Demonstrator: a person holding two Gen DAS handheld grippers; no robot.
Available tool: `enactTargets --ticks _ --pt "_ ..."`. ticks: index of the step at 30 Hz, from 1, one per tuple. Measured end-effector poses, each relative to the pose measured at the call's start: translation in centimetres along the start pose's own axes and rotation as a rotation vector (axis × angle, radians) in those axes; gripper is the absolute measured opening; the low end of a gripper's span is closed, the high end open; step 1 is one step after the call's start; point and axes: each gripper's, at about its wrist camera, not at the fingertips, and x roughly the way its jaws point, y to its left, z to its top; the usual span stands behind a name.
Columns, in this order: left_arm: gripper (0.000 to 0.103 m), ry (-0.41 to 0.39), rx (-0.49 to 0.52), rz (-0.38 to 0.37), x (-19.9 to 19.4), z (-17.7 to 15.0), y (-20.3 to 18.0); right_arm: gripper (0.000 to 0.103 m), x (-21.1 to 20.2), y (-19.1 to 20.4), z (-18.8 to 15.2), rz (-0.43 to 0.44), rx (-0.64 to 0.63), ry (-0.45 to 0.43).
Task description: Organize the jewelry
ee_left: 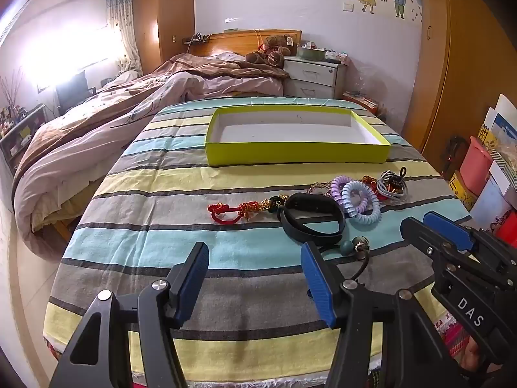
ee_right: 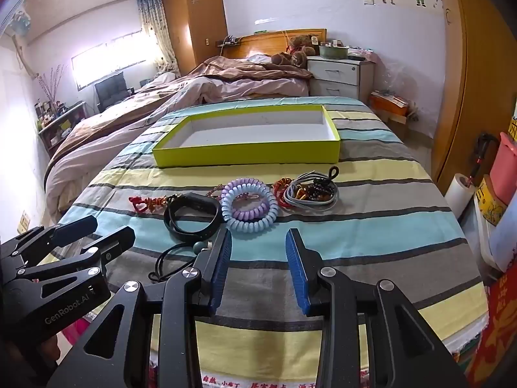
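Right wrist view: two coil bands (ee_right: pixel 250 208), one black wristband (ee_right: pixel 192 216), one box (ee_right: pixel 245 155).

Both wrist views face the striped table (ee_left: pixel 226 252) downward.

A striped cloth (ee_right: pixel 355 226) covers the table. On it, a shallow yellow-green box (ee_right: pixel 245 155) lies open and bare inside. Nearer, a row of jewelry: a red knotted charm (ee_right: pixel 142 202), a black wristband (ee_right: pixel 190 218), two coiled hair ties (ee_right: pixel 250 208) and grey cords (ee_right: pixel 311 192). The right gripper (ee_right: pixel 258 270) hovers with parted jaws, nothing between them; the left gripper (ee_right: pixel 93 234) shows at the left edge.
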Motion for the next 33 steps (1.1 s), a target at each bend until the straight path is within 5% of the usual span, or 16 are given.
enactTargets --ticks 33 --pt "0.059 -0.010 -0.013 0.022 -0.9 0.3 0.1 0.036 -0.3 -0.4 0.1 -0.011 0.013 -0.007"
